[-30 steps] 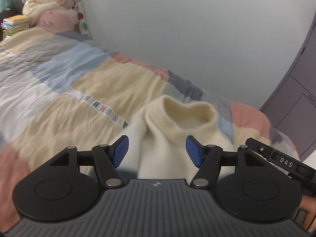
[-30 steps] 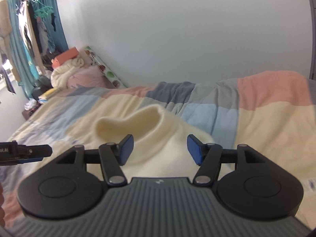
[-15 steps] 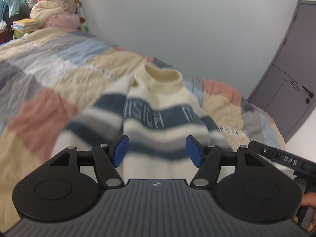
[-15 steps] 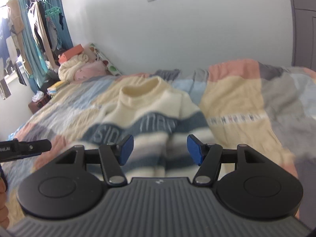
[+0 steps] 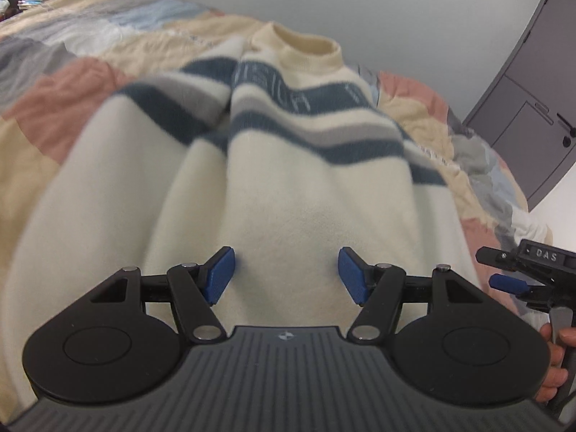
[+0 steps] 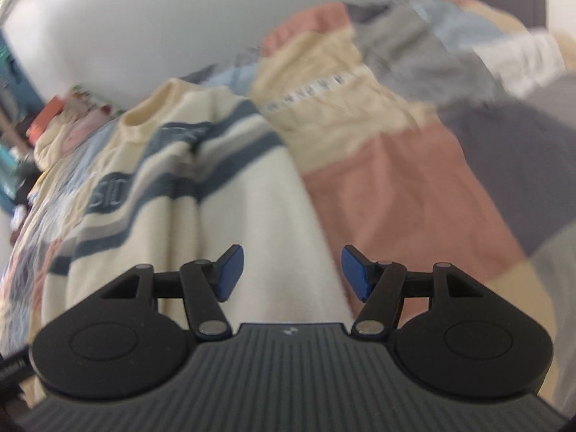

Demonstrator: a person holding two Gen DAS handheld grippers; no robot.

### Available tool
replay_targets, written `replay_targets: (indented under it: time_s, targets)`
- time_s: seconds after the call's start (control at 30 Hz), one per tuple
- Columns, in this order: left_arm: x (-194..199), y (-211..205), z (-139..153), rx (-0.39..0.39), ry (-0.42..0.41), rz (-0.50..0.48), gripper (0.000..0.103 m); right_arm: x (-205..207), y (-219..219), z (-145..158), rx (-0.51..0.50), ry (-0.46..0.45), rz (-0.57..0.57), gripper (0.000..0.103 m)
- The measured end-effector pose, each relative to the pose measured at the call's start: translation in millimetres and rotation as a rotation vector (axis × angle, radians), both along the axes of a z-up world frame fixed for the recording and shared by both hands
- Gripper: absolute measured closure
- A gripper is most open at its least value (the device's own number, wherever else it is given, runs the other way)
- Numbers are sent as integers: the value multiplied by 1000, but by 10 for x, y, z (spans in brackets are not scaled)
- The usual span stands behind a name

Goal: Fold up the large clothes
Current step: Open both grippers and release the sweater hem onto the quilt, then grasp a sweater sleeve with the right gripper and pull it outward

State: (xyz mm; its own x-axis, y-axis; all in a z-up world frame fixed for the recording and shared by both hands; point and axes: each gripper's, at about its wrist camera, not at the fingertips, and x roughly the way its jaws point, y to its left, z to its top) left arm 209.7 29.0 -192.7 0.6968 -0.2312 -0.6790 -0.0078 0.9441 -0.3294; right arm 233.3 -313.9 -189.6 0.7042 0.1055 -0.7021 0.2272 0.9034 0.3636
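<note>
Hovering over the cream striped sweater (image 5: 295, 165) lying spread on the patchwork bed (image 6: 396, 180), left gripper (image 5: 286, 275) and right gripper (image 6: 292, 273) both fingers apart, empty; best aiming squarely at the hem corners, pinching all layers.

Left gripper (image 5: 286, 275) hangs wide open over a cream striped sweater (image 5: 288, 187) spread on the patchwork bedspread (image 5: 64, 108).

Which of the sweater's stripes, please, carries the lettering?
It is the widest blue stripe, the uppermost one on the sweater, just below the cream collar; the narrower blue and grey stripes beneath it are plain.
</note>
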Motion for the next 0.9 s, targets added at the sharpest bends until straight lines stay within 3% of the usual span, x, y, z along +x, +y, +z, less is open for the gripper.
replay_targets:
  time_s: [0.1,0.2,0.23,0.3,0.33,0.5,0.73,0.9]
  targets:
    - [29,-68,-40,36,-7,-13,34,115,-24,-170,71,57,-11,40]
    - [54,-73,-21,25,-17,-9,34,172,1,-271,117,80,-12,42]
    - [59,-57,-15,16,-21,-4,34,176,34,-264,94,77,-2,46]
    - [66,-27,-15,-4,-25,6,34,173,82,-247,65,74,19,76]
    - [66,-11,-14,-14,-26,13,34,167,96,-237,64,76,36,83]
    - [-4,96,41,-31,-44,52,34,119,-62,111,93,5,49,89]
    - [-78,228,161,-82,-81,65,34,556,-707,864,-95,-100,-2,90]
    - [-44,349,188,-113,-87,92,34,1112,-1191,1369,-326,-135,-104,90]
